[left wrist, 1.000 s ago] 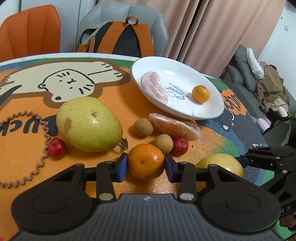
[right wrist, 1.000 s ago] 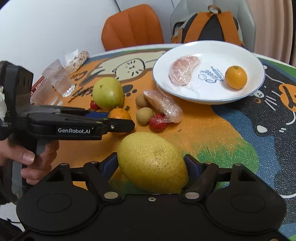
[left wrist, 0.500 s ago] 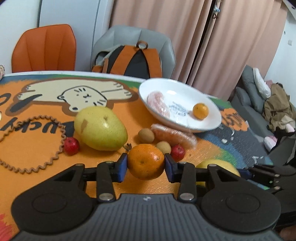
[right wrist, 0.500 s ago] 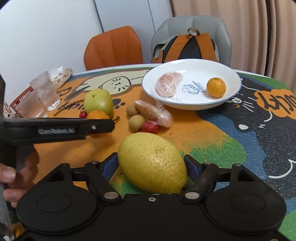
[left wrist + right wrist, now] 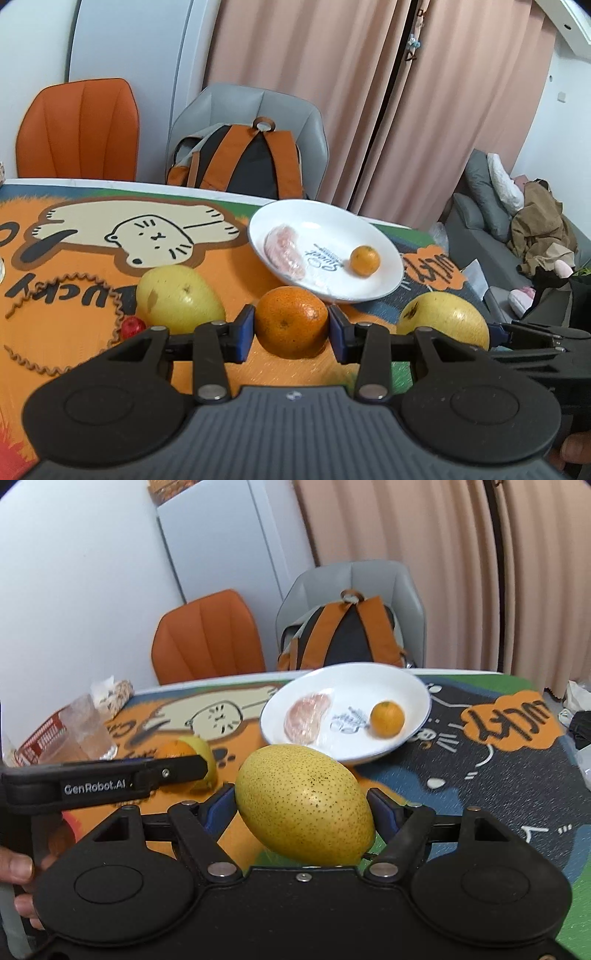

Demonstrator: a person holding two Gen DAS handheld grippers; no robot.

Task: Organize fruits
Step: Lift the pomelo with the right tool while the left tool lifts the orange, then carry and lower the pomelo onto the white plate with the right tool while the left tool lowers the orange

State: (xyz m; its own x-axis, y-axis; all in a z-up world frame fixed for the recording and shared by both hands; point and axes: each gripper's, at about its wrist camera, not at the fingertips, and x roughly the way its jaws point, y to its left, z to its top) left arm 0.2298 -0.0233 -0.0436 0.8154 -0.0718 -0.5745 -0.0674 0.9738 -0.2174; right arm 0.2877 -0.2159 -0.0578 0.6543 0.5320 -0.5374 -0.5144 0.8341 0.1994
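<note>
Left gripper (image 5: 291,328) clamps round orange tangerine (image 5: 291,322), right gripper (image 5: 303,808) clamps speckled yellow oval pear (image 5: 304,803), white round plate (image 5: 413,705) rim at twelve o'clock.

Home living-dining room: sofa (image 5: 480,210), curtains (image 5: 306,92), dining chairs (image 5: 79,125), backpack (image 5: 240,162), cartoon tablecloth (image 5: 92,240).

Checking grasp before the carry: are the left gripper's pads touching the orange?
Touching. The left wrist view shows the left gripper with both blue pads pressed against the sides of the orange, no gap on either side.
</note>
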